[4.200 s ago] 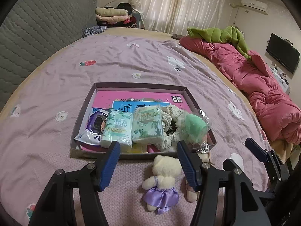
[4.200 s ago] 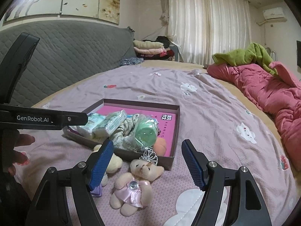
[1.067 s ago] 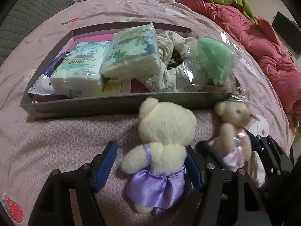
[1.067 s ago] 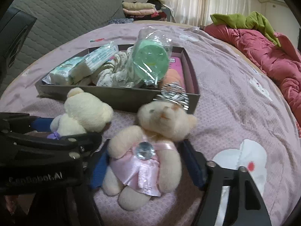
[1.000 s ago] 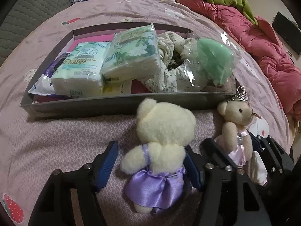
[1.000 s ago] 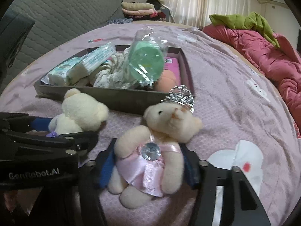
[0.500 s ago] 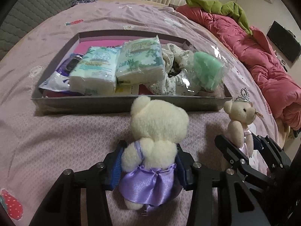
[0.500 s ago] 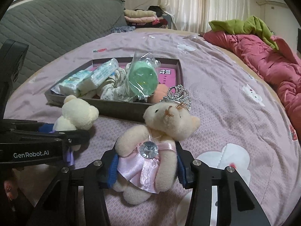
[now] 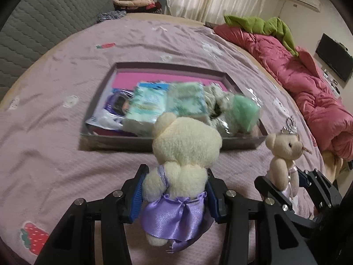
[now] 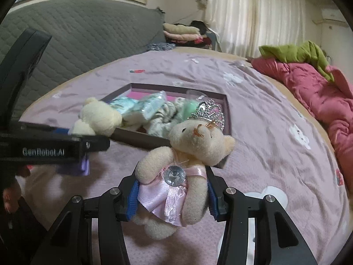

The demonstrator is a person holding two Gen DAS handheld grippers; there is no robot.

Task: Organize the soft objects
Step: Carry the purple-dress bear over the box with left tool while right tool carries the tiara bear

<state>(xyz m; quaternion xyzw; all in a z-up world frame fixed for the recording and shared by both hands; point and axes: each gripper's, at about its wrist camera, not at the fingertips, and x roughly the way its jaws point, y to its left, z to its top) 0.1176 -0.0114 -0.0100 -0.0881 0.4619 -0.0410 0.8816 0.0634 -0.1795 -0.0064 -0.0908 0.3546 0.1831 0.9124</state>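
Observation:
My left gripper (image 9: pixel 174 192) is shut on a cream teddy bear in a purple satin skirt (image 9: pixel 184 161), held above the bed with its back to the camera; it also shows in the right wrist view (image 10: pixel 99 117). My right gripper (image 10: pixel 172 193) is shut on a beige teddy bear with a pink dress and silver crown (image 10: pixel 187 152), also lifted; it shows at the right of the left wrist view (image 9: pixel 284 150). Ahead lies a shallow grey box (image 9: pixel 154 142) holding tissue packs (image 9: pixel 167 103), a patterned cloth and a green item in clear wrap (image 9: pixel 245 112).
The bed has a mauve sheet (image 9: pixel 55 101) with strawberry and cloud prints. A red quilt (image 9: pixel 304 84) with a green blanket (image 9: pixel 260 25) lies along the right side. A grey padded headboard (image 10: pixel 77 35) and folded clothes (image 9: pixel 132 0) are at the back.
Both grippers have closed on their bears and lifted them up off the sheet. The box now sits farther off and lower in both views.

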